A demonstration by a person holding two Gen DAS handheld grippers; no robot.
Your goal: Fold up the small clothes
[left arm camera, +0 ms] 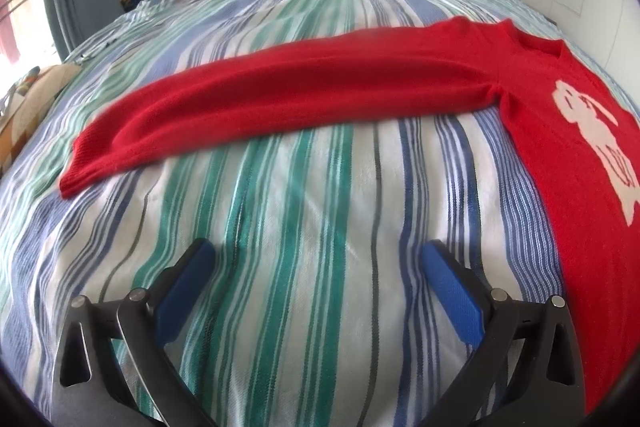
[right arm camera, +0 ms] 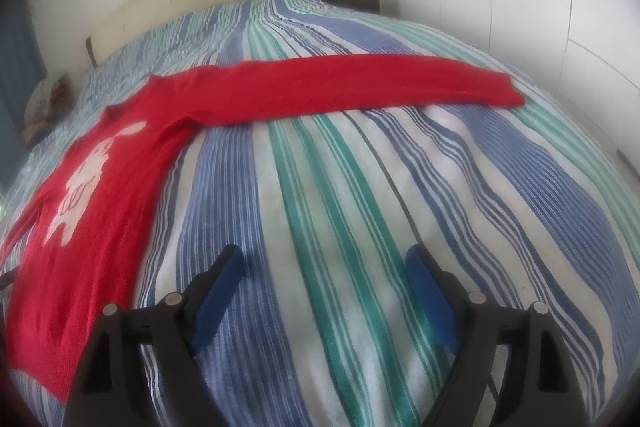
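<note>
While we hover over the striped bed (left arm camera: 280, 211) | red sweater (left arm camera: 568, 211) flat across its middle, sleeves spread toward both side edges | left gripper (left arm camera: 316, 259) fingers released, holding nothing | right gripper (right arm camera: 322, 259) fingers released, holding nothing

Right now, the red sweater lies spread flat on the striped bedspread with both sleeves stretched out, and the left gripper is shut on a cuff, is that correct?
Not quite: the left gripper is open and holds nothing, hovering over the striped bedspread short of the sleeve, as the left wrist view shows. The rest stands: the red sweater lies flat with sleeves stretched out.
</note>
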